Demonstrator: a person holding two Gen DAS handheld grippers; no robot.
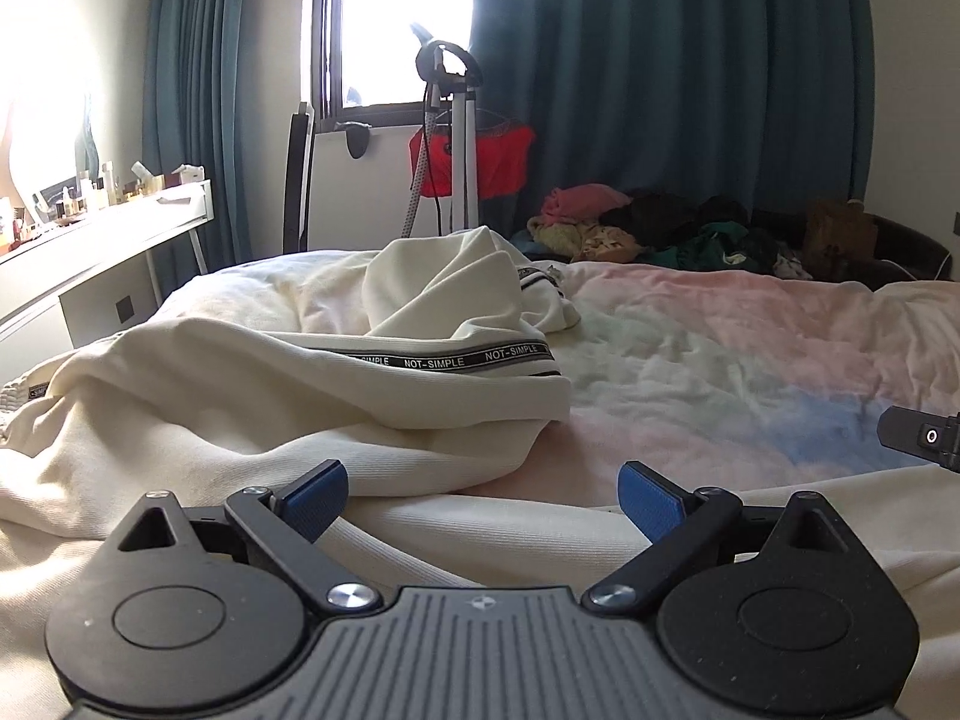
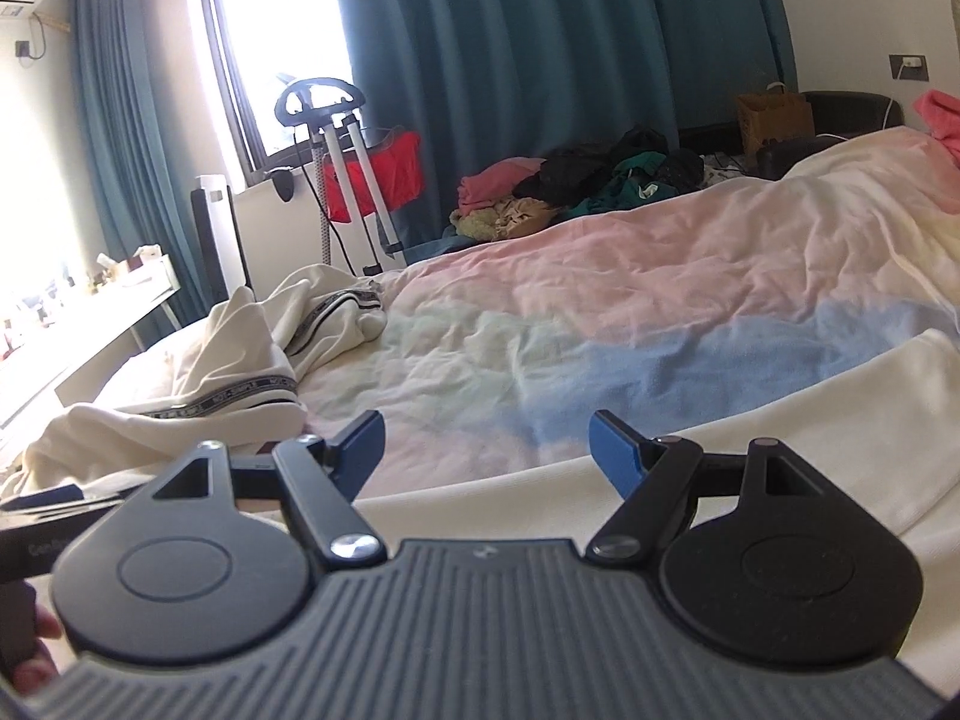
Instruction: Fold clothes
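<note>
- Left gripper (image 1: 483, 495): jaws wide, empty, above the cream garment (image 1: 240, 396).
- Right gripper (image 2: 486, 450): jaws wide, empty; bed (image 2: 600, 300) ahead.

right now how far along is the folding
Barely started. Done: nothing looks folded; the cream garment lies rumpled on the bed. In hand: nothing; the left claw and right claw are open over its near edge. Left: that garment, plus the clothes pile.
</note>
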